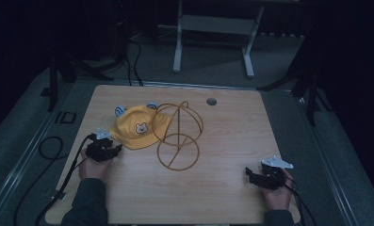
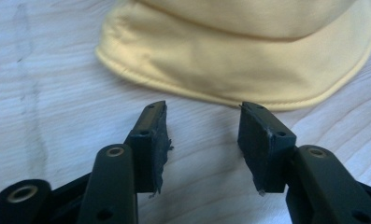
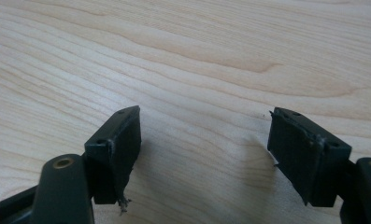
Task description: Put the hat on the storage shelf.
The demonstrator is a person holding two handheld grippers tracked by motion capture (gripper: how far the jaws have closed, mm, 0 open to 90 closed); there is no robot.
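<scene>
Left gripper [image 2: 203, 122], jaws standing apart and empty, is facing the yellow hat [image 2: 248, 56] brim just ahead; closing too low is risking scraping the table [image 2: 47, 116] and missing fabric.

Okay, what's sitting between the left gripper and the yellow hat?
Nothing: bare wooden table. The left gripper view shows the open left gripper just short of the yellow hat brim.

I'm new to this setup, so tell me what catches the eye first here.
A bright yellow cap with a bear face lies left of centre on the wooden table, touching a gold wire stand beside it. The left gripper, jaws open, sits just short of the cap's brim; the right gripper rests open over bare wood.
</scene>
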